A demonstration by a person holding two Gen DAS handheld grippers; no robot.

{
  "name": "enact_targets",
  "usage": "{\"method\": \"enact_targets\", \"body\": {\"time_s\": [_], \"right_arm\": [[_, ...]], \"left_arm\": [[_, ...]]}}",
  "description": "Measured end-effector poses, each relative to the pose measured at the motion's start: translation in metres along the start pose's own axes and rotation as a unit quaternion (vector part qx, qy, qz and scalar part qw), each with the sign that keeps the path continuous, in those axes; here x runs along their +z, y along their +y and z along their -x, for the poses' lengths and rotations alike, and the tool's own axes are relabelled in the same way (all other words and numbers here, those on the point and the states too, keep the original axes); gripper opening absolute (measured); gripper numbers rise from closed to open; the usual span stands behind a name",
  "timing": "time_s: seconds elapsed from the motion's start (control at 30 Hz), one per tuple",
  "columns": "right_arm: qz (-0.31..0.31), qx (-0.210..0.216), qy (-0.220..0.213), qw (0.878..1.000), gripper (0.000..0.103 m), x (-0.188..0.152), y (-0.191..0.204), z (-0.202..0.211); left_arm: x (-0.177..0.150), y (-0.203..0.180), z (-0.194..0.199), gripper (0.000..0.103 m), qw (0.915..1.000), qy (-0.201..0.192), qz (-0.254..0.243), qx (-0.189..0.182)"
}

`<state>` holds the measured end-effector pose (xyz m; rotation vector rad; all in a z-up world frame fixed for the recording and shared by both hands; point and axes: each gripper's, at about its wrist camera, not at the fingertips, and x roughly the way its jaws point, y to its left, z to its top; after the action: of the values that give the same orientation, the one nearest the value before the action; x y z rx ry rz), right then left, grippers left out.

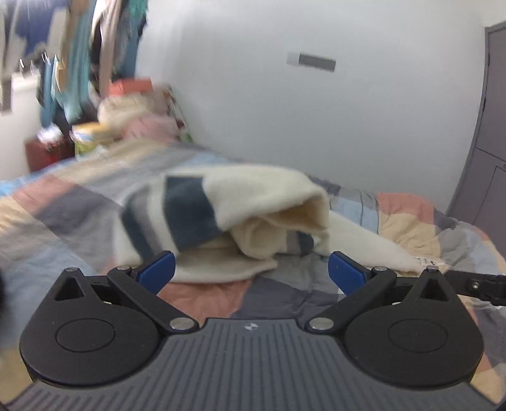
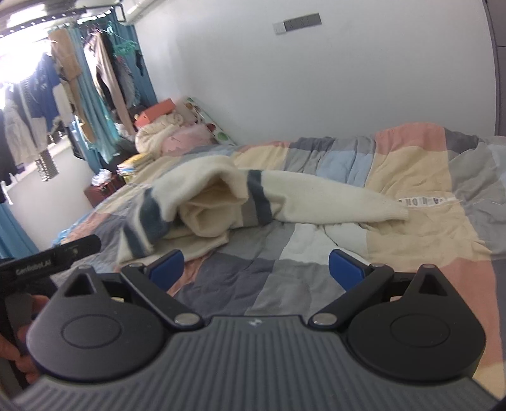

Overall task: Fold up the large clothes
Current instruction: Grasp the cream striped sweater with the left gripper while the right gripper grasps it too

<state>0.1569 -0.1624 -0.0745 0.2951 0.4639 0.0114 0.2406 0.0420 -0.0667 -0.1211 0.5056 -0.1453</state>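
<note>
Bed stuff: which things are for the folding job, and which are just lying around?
For the job:
sweater, cream with dark stripes, lying rumpled
left gripper, open
right gripper, open

Just around:
quilt under the sweater
pillows at the far end
hanging clothes
wall sockets

Both cameras sit low over the bed [image 1: 79, 202], side by side, each looking forward past its own spread blue fingers [image 1: 156, 270] toward the white wall [image 2: 348, 88]. Both take in the cream sweater [image 1: 262, 196] close ahead.
</note>
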Motion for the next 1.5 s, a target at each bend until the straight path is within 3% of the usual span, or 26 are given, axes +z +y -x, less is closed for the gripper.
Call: {"method": "enact_targets", "body": {"time_s": [0.13, 0.23, 0.37, 0.57, 0.63, 0.73, 0.77, 0.8, 0.9, 1.0, 1.07, 1.13, 1.33, 1.5], "right_arm": [[0.014, -0.008, 0.000, 1.000, 0.100, 0.006, 0.004, -0.053], [0.022, -0.002, -0.003, 1.000, 0.100, 0.005, 0.004, -0.093], [0.050, 0.001, -0.007, 0.999, 0.100, 0.002, 0.005, -0.145], [0.043, 0.027, -0.031, 0.998, 0.095, 0.006, -0.006, -0.200], [0.052, 0.042, -0.054, 0.996, 0.088, 0.006, -0.006, -0.209], [0.044, 0.063, -0.061, 0.995, 0.078, 0.011, -0.003, -0.225], [0.045, 0.061, -0.061, 0.995, 0.069, 0.012, -0.001, -0.230], [0.052, 0.054, -0.061, 0.995, 0.050, 0.013, 0.003, -0.233], [0.060, 0.070, -0.062, 0.994, 0.018, 0.014, 0.011, -0.238], [0.065, 0.065, -0.063, 0.994, 0.011, 0.008, 0.021, -0.234], [0.084, 0.056, -0.063, 0.993, 0.009, -0.001, 0.028, -0.231], [0.082, 0.056, -0.062, 0.993, 0.008, -0.007, 0.029, -0.225], [0.127, 0.026, -0.104, 0.986, 0.006, -0.012, 0.033, -0.182], [0.114, 0.012, -0.123, 0.986, 0.003, -0.019, 0.032, -0.144]], "left_arm": [[-0.007, 0.016, -0.062, 0.103, 0.9999, 0.003, -0.004, 0.015], [-0.019, 0.031, -0.095, 0.103, 0.9995, -0.028, 0.004, -0.014], [-0.028, 0.040, -0.144, 0.103, 0.9990, -0.039, -0.015, 0.019], [-0.034, 0.072, -0.201, 0.103, 0.9969, -0.051, 0.015, 0.058], [-0.030, 0.082, -0.215, 0.103, 0.9967, -0.066, 0.029, 0.039], [-0.025, 0.093, -0.235, 0.096, 0.9942, -0.092, 0.021, 0.051], [-0.025, 0.098, -0.239, 0.092, 0.9937, -0.097, 0.027, 0.049], [-0.024, 0.104, -0.242, 0.090, 0.9937, -0.099, 0.035, 0.040], [-0.021, 0.113, -0.245, 0.075, 0.9930, -0.104, 0.046, 0.033], [-0.018, 0.122, -0.241, 0.046, 0.9925, -0.105, 0.060, 0.014], [-0.016, 0.125, -0.234, 0.019, 0.9926, -0.098, 0.071, 0.006], [-0.013, 0.125, -0.223, 0.009, 0.9926, -0.097, 0.073, 0.006], [-0.006, 0.127, -0.172, 0.007, 0.9868, -0.125, 0.102, 0.013], [-0.006, 0.129, -0.128, 0.006, 0.9820, -0.140, 0.126, 0.018]]}}
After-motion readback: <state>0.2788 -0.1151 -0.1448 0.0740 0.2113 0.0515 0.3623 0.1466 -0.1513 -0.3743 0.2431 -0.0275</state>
